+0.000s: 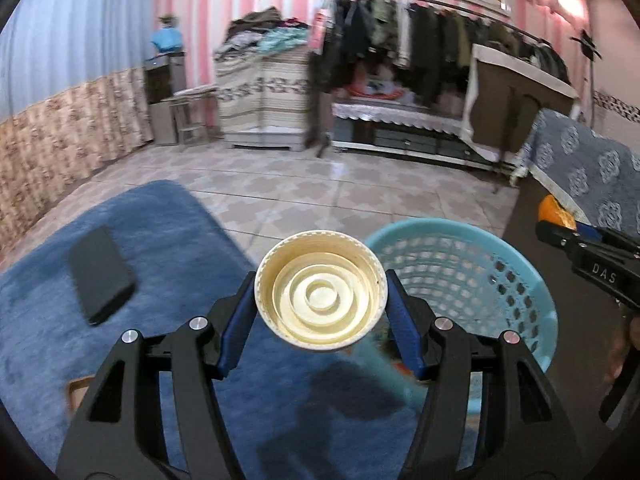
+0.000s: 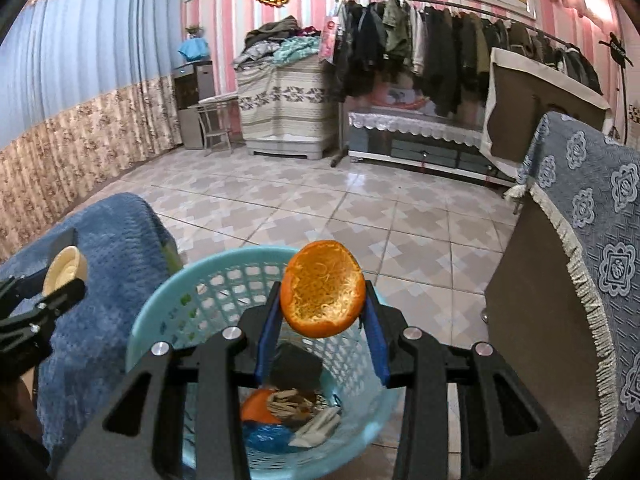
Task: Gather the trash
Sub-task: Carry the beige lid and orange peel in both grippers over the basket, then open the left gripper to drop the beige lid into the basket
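A: What's each tool carrying?
B: The left tool (image 1: 320, 304) clamps a cream lid (image 1: 320, 289) by its rim, beside the basket (image 1: 516, 280). It looks stiff, light and likely slick.
A: And the right?
B: The right tool (image 2: 322, 312) pinches an orange peel (image 2: 322, 289) edge to edge, over the basket. Probably soft and bendy; squeeze gently.

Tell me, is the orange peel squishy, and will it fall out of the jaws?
Probably bendy, not stiff: the orange peel is a thin, hollow cup with stringy pith inside. It looks very light. The right gripper pinches it only by its edges, so it could buckle or slip, though it would likely land in the blue basket.
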Demonstrator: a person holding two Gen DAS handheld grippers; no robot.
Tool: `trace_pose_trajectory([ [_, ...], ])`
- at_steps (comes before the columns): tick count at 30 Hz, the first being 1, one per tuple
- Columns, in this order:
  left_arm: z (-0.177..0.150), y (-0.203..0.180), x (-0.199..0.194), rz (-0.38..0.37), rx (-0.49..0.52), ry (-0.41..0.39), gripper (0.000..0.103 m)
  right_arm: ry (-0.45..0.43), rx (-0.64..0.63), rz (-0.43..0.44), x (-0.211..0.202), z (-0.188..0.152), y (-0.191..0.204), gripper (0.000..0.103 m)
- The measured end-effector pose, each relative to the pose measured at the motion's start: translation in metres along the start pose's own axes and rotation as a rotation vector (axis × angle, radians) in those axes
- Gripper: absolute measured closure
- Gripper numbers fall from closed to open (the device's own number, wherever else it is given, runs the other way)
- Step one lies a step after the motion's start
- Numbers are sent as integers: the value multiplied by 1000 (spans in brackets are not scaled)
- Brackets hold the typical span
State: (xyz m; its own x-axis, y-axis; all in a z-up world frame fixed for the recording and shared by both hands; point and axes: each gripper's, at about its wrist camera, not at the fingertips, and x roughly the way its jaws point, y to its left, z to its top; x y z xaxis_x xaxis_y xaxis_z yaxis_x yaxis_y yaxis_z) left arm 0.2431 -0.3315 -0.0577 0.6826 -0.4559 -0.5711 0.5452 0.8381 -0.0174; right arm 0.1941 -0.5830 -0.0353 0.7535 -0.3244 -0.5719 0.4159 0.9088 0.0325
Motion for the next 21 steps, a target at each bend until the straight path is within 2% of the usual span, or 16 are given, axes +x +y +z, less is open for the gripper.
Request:
trace_pose_trajectory([
  [7,10,-40,39,-68,43,45,43,15,50,0,7,-7,-16,64],
  [15,24,-73,60,-61,89,30,42,29,98,22,17,-10,-30,64],
  [17,29,-72,60,-54,84,23,32,31,104,26,19,-11,-30,64],
  [18,31,-70,59,-36,79,11,22,33,107,29,21,-12,-31,64],
  [19,32,-67,56,-24,74,1,17,33,107,32,22,-12,-30,64],
  [21,35,-60,54,-8,64,-8,15,35,101,34,24,-12,-29,64],
])
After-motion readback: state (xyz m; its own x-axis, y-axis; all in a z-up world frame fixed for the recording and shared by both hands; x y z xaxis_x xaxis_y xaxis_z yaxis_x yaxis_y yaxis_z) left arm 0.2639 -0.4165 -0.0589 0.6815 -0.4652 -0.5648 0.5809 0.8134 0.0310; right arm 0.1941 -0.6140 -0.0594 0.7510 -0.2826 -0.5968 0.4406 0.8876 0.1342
